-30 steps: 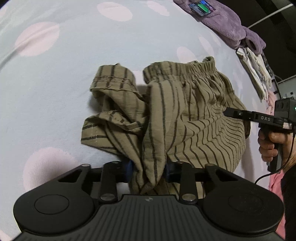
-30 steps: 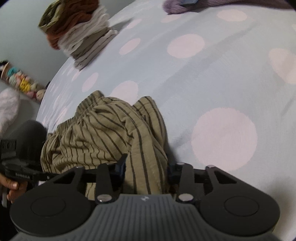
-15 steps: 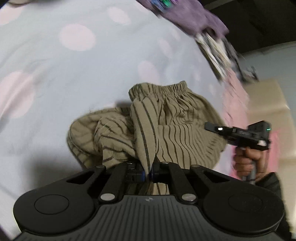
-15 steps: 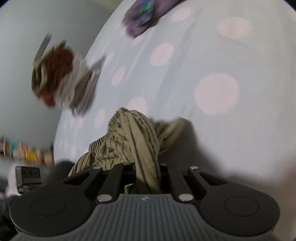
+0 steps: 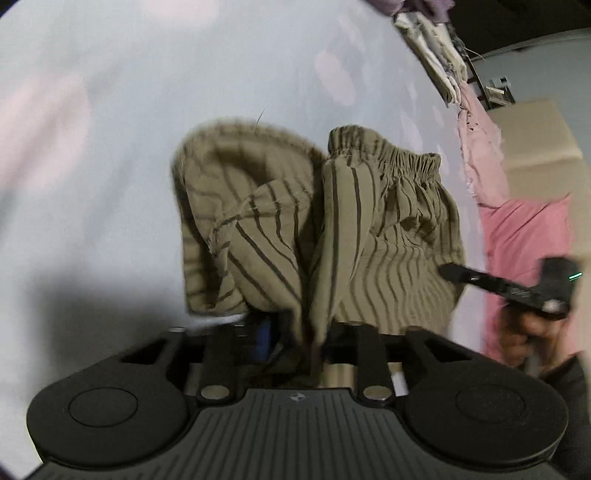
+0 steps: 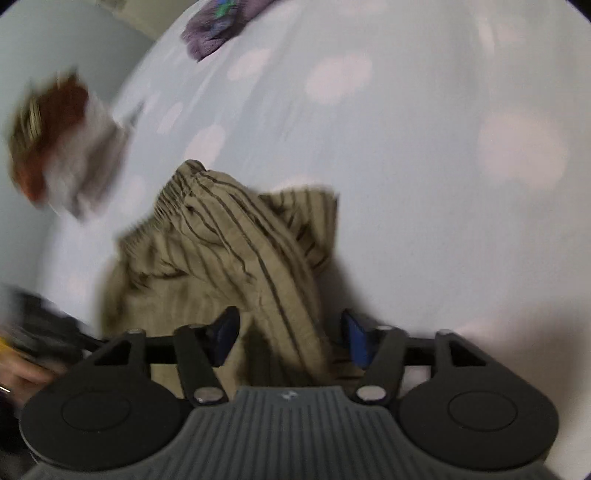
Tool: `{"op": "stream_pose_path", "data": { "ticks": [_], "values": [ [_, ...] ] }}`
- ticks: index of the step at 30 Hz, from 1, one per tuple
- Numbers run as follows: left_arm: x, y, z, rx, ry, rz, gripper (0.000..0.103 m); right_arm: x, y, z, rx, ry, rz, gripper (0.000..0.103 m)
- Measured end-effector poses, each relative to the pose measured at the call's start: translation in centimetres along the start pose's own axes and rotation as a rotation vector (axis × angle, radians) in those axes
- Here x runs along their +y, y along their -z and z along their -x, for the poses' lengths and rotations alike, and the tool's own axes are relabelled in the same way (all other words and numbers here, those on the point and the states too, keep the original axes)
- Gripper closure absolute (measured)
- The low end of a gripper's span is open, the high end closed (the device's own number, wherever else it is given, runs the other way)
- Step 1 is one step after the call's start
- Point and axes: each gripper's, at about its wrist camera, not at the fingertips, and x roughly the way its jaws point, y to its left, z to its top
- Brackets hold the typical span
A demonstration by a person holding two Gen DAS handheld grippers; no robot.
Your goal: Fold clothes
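Observation:
Olive shorts with dark stripes (image 5: pixel 332 229) lie crumpled on a pale blue sheet with pink dots (image 5: pixel 147 92), elastic waistband at the far side. My left gripper (image 5: pixel 299 332) has its jaws apart, with a fold of the fabric hanging loose between them. My right gripper (image 6: pixel 288 339) is open wide, its blue pads (image 6: pixel 354 332) clear of the striped fold (image 6: pixel 258 266) that runs between them. The right gripper also shows in the left wrist view (image 5: pixel 517 288), at the shorts' right edge.
A stack of folded clothes (image 6: pixel 62 140) sits at the far left of the bed; it also shows in the left wrist view (image 5: pixel 436 55). A purple garment (image 6: pixel 218 26) lies at the far end. Pink fabric (image 5: pixel 524 240) and a cardboard box (image 5: pixel 535 140) are at the right.
Both grippers were shut on folds of the shorts half a second ago; both have now opened. The shorts have settled lower on the sheet. Both views are blurred by motion.

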Motion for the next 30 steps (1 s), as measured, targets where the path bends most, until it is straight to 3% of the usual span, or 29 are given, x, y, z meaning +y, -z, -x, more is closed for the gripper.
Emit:
{"op": "stream_pose_path", "data": {
  "ticks": [2,3,5,6,10,14,17,19,21,22,25,26,27,29,30],
  "values": [
    [-1.0,0.3,1.1,-0.060,-0.057,-0.072,0.055,3.3,-1.1,1.4,-0.045,0.092,0.191,0.039],
    [-1.5,0.5,1.5,-0.087,-0.080,-0.101,0.055,5.0,-1.8,1.7,-0.065,0.099,0.270,0.039],
    [-2.4,0.8,2.1,-0.144,-0.136,-0.164,0.055,8.9,-3.0,1.8,-0.096,0.078,0.420,0.037],
    [-2.9,0.9,2.2,-0.174,-0.169,-0.198,0.055,10.8,-3.6,1.6,-0.098,0.061,0.494,0.031],
    [-4.2,1.1,2.4,-0.275,-0.305,-0.342,0.054,17.1,-5.1,-1.4,-0.004,0.003,0.742,0.027],
    [-4.5,0.1,1.1,-0.267,-0.356,-0.398,0.054,18.5,-6.1,-3.3,0.035,0.012,0.759,0.027],
    [-5.1,-0.5,0.6,-0.309,-0.329,-0.428,0.053,18.2,-5.9,-3.1,0.031,0.008,0.730,0.027],
    [-5.0,-1.4,-0.4,-0.269,-0.303,-0.429,0.053,17.8,-5.0,-2.7,0.026,0.010,0.703,0.027],
    [-3.7,-2.4,-0.4,-0.244,-0.171,-0.348,0.089,17.3,-4.1,-2.2,0.018,0.011,0.671,0.027],
    [-3.1,-2.9,-0.4,-0.232,-0.104,-0.307,0.095,16.7,-3.8,-1.7,0.010,0.012,0.656,0.027],
    [2.8,-4.0,0.2,-0.229,0.366,0.145,0.098,15.1,-2.8,-0.4,-0.016,0.014,0.610,0.027],
    [4.7,-3.8,-0.2,-0.225,0.439,0.277,0.098,14.4,-2.6,0.1,-0.025,0.013,0.591,0.027],
    [5.9,-3.7,-0.7,-0.212,0.438,0.346,0.097,13.6,-2.4,0.5,-0.032,0.011,0.569,0.027],
    [7.4,-3.6,-1.8,-0.170,0.313,0.396,0.096,12.2,-2.1,1.2,-0.041,0.013,0.528,0.027],
    [8.0,-3.4,-2.1,-0.171,0.333,0.425,0.095,11.6,-1.9,1.4,-0.044,0.017,0.512,0.027]
  ]
}}
